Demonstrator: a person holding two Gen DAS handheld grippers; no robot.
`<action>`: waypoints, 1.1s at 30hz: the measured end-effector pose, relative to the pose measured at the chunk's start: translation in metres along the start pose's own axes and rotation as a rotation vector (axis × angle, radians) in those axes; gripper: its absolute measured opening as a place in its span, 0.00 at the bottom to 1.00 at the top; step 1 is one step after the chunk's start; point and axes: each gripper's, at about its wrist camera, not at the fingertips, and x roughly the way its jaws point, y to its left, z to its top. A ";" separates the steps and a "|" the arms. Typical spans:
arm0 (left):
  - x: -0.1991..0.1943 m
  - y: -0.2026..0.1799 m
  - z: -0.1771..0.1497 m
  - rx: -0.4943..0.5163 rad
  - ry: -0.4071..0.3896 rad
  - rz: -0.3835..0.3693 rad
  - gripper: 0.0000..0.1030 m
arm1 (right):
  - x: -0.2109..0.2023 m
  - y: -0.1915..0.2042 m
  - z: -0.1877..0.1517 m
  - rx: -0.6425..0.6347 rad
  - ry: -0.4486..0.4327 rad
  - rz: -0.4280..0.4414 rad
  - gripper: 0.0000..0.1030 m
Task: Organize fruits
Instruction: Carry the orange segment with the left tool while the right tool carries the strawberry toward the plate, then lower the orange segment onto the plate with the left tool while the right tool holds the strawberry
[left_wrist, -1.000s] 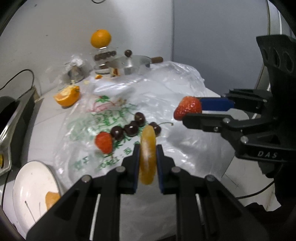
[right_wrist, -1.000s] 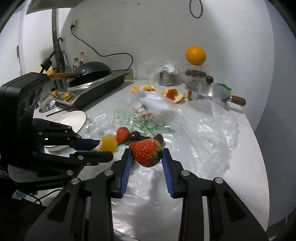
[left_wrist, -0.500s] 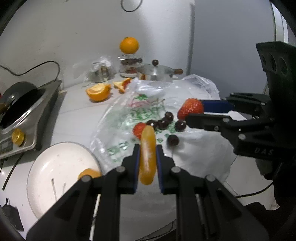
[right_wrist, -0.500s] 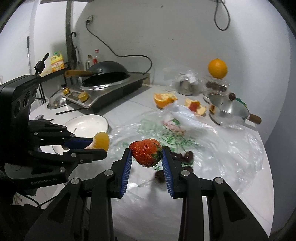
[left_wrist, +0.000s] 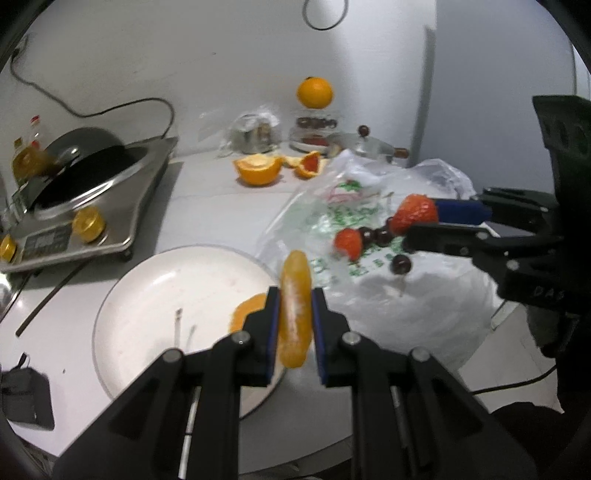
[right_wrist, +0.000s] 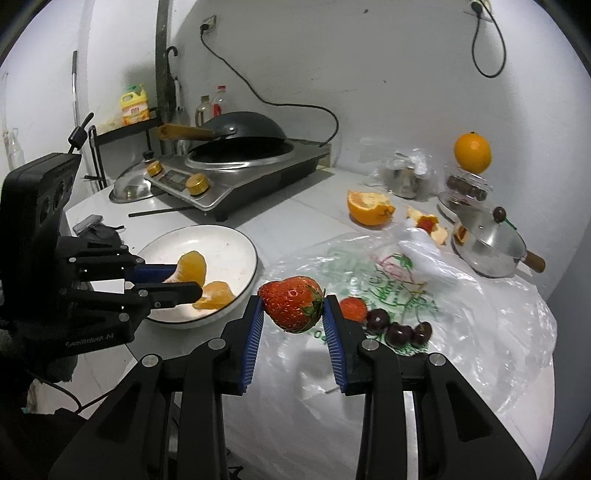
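Note:
My left gripper (left_wrist: 294, 314) is shut on an orange segment (left_wrist: 294, 295) and holds it above the near right rim of a white plate (left_wrist: 147, 295). Another orange segment (left_wrist: 247, 314) lies on that plate. In the right wrist view the left gripper (right_wrist: 192, 277) hangs over the plate (right_wrist: 221, 240) with its segment (right_wrist: 192, 266) above the lying segment (right_wrist: 216, 294). My right gripper (right_wrist: 293, 314) is shut on a strawberry (right_wrist: 291, 303), above the clear plastic bag (right_wrist: 461, 314). A second strawberry (right_wrist: 353, 309) and several dark cherries (right_wrist: 400, 330) lie on the bag.
An induction cooker with a black wok (right_wrist: 240, 147) stands at the back left. A halved orange (right_wrist: 369, 208), a small steel pot (right_wrist: 487, 243), a jar with a whole orange on top (right_wrist: 472, 152) and a foil-wrapped tin (right_wrist: 406, 177) stand at the back right.
Both grippers have swung left, away from the bag and toward the plate. The left gripper's orange segment now hangs over the plate's rim. Both grips are unchanged.

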 end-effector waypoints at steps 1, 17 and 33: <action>0.000 0.004 -0.002 -0.007 0.003 0.008 0.16 | 0.002 0.002 0.001 -0.003 0.002 0.002 0.34; 0.009 0.051 -0.032 -0.065 0.054 0.078 0.16 | 0.029 0.038 0.017 -0.046 0.033 0.048 0.34; 0.016 0.055 -0.034 -0.087 0.063 0.059 0.36 | 0.048 0.055 0.026 -0.077 0.059 0.066 0.34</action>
